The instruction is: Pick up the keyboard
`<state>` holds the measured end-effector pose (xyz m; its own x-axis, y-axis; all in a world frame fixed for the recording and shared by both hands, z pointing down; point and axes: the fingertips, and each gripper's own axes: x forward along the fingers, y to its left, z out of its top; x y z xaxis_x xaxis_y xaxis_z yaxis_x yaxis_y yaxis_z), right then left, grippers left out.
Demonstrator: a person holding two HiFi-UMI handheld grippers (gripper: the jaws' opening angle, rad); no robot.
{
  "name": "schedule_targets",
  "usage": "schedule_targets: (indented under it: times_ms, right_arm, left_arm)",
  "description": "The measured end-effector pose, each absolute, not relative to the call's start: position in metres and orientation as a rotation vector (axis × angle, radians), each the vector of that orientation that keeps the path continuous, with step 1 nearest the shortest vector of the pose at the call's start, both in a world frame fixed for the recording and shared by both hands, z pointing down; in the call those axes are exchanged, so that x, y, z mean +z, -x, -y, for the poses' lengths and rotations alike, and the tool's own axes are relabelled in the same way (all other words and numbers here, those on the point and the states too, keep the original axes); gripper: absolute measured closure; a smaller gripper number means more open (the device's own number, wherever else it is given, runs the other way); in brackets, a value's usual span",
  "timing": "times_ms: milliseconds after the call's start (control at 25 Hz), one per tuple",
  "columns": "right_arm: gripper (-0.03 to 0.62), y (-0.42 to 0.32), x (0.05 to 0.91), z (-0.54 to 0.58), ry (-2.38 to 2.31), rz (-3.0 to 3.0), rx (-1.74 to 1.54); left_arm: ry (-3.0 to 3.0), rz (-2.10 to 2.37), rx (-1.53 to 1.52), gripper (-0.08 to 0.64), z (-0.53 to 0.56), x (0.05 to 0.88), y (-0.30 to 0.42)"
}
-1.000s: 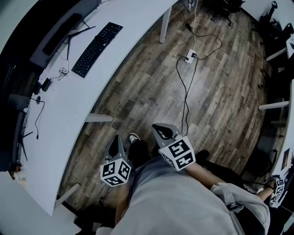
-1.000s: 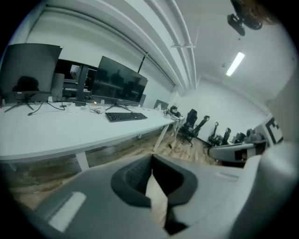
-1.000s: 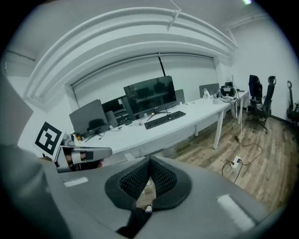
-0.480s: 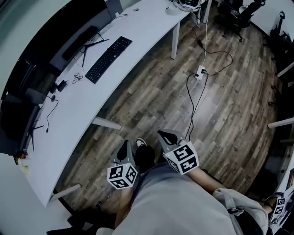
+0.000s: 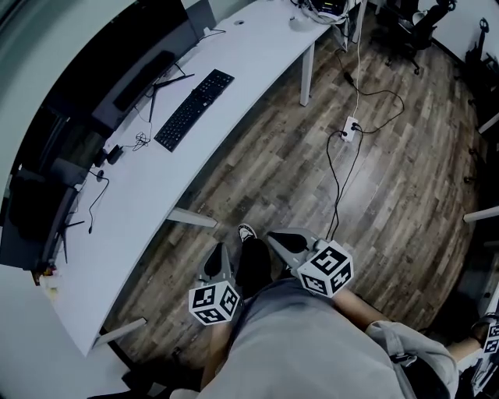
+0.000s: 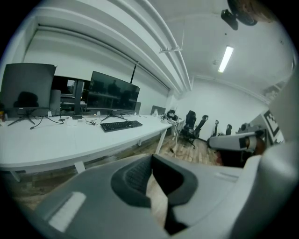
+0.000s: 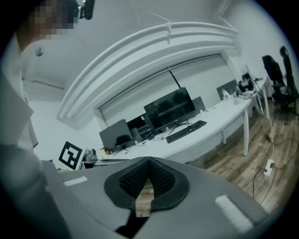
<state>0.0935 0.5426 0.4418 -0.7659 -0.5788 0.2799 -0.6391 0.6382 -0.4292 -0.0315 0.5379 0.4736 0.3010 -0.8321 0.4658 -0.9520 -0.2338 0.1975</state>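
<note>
1. Lying flat on the long white desk is the black keyboard. It sits just in front of a big dark screen. Some thin black wires lie near one end of it.
2. Both grippers are well apart from the keyboard. They are held low, close to the person's body, over the wood floor.
3. The left gripper has its jaws pressed together at the tips. They hold nothing, and only a bit of floor shows through the small gap behind the tips. In the left gripper view the keyboard looks small and far away on the desk.
4. The right gripper also has its jaws pressed together, with nothing between them. In the right gripper view the keyboard is far off too, in front of the screen.
5. A dark shoe pokes out between the two grippers.
6. Farther out on the floor lies a white power block with a black cable running from it.
7. Black chairs stand near the far end of the desk.
</note>
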Motion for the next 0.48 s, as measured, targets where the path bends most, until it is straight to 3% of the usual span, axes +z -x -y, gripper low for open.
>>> schedule_targets:
  times_ms: [480]
  right_arm:
    - [0.592,-0.049,0.448,-0.433,-1.072,2.643,0.831]
  left_arm:
    - [-2.169,1.517,0.326,0.560,-0.417,0.470,0.058]
